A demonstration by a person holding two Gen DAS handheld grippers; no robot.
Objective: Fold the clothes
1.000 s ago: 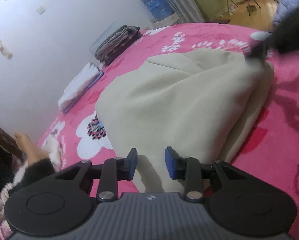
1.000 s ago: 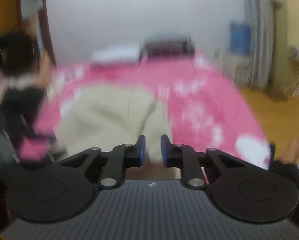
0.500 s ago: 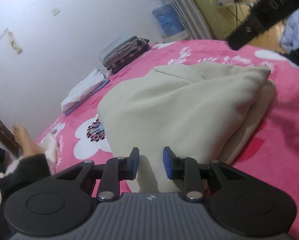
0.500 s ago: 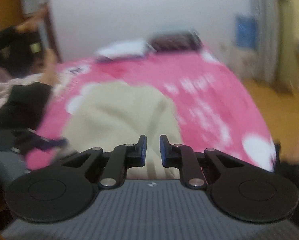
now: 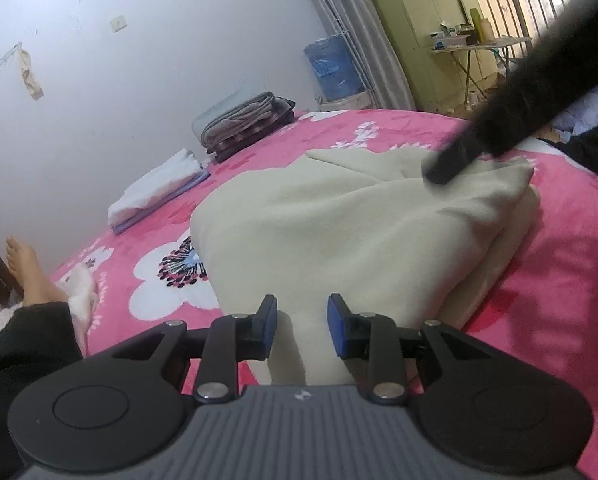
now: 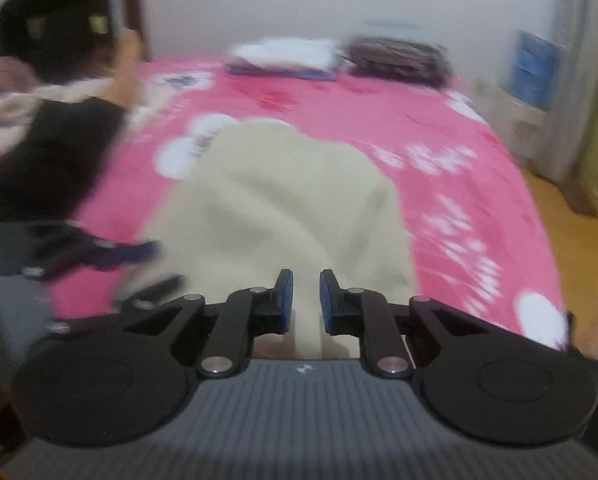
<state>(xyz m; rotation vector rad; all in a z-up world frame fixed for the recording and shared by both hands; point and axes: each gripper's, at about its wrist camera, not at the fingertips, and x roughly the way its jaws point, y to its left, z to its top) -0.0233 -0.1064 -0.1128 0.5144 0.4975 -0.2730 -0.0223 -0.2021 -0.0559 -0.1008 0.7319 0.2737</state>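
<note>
A cream garment (image 5: pixel 363 232) lies heaped on the pink flowered blanket (image 5: pixel 559 264), folded over on itself, its near edge running between and under the fingers of both tools. The left gripper (image 5: pixel 302 328) hovers low over that near edge, its blue-padded fingers (image 5: pixel 267 320) spread with a gap and gripping nothing. Ahead of them and to the right, a dark blurred bar (image 5: pixel 511 116) reaches down to the cloth's far corner. The right gripper (image 6: pixel 306 300) has its fingers (image 6: pixel 285 296) parted a little, cream cloth showing in the gap. Beyond the fingertips, by the wall, sit a white folded pile (image 5: pixel 159 188) and a dark folded stack (image 5: pixel 247 124).
</note>
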